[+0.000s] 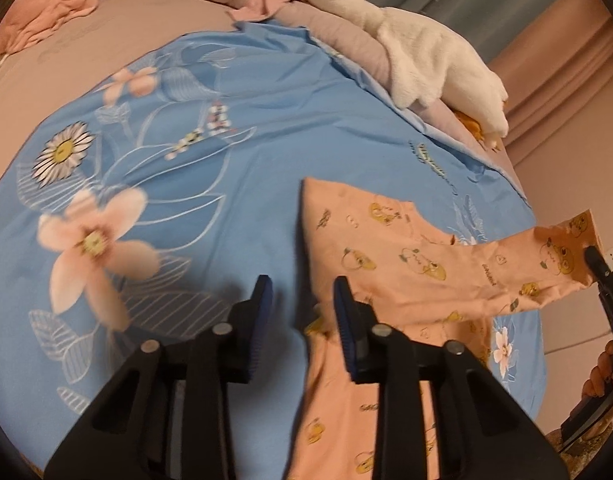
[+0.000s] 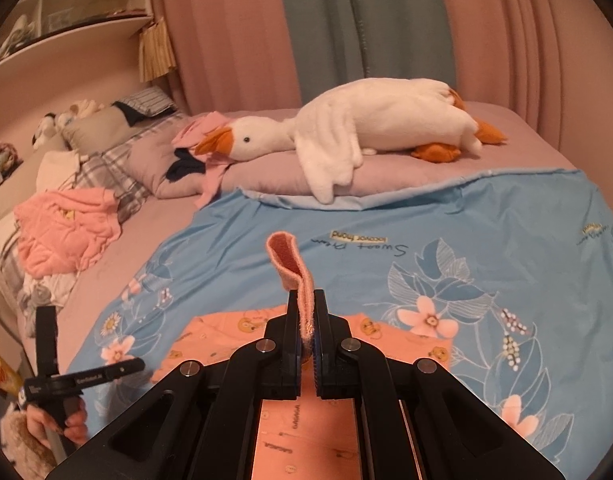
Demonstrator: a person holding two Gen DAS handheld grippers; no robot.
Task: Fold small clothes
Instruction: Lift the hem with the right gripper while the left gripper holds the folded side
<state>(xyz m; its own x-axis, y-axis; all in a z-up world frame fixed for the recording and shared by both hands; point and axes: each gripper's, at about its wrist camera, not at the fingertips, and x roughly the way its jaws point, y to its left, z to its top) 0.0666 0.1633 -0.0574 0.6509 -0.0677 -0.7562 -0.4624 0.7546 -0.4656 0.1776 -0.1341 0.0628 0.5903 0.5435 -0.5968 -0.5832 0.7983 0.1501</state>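
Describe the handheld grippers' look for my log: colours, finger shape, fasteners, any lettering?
Both the left gripper and the right gripper are matte black plastic with angular linkage arms, round silver pivot pins and flat fingers faced with ribbed blue pads. Seen from the right wrist, the left one's side bar carries small white lettering, unreadable.

Peach cartoon-print garment (image 1: 390, 248) spread flat, one sleeve lifted.

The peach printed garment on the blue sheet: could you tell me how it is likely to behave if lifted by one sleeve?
The peach garment is probably floppy: its sleeve sags from the right gripper. Likely light, since a pinched cuff holds it.
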